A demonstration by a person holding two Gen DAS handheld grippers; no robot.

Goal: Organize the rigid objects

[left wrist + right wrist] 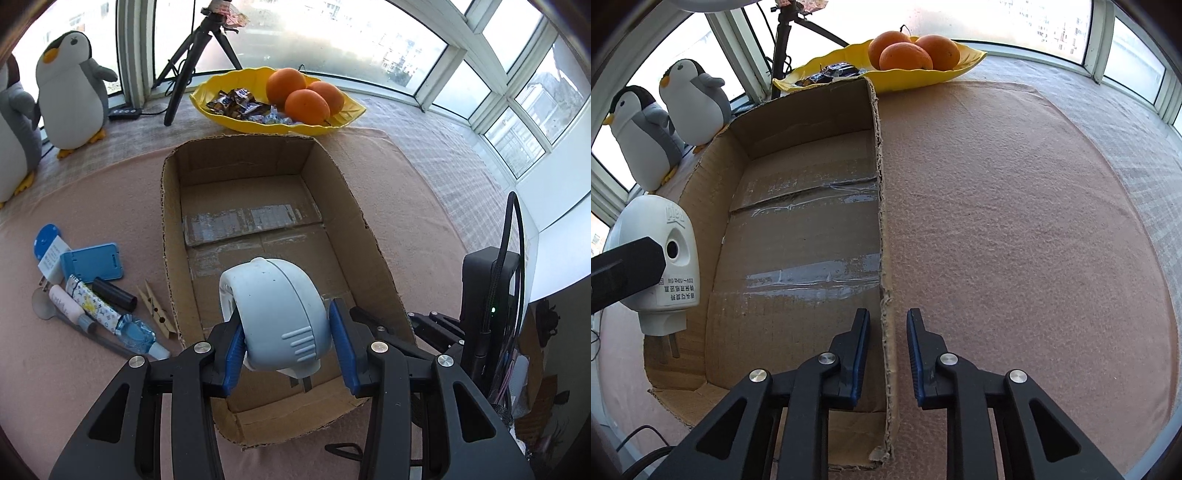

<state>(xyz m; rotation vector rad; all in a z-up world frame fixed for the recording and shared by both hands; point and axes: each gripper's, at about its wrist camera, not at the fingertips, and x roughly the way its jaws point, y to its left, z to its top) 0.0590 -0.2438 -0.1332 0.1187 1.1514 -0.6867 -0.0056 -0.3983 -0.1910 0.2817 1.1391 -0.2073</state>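
Note:
My left gripper is shut on a white plug-in device and holds it above the near end of the open cardboard box. The device also shows in the right wrist view, prongs down, over the box's left side. My right gripper straddles the box's right wall with a finger on each side, jaws apart and not touching the wall. The box floor is bare. A pile of small items lies left of the box: a blue card holder, a black tube, a clothespin.
A yellow leaf-shaped dish with oranges and candies stands behind the box. Two plush penguins and a tripod stand at the back left by the windows. A pink cloth covers the table.

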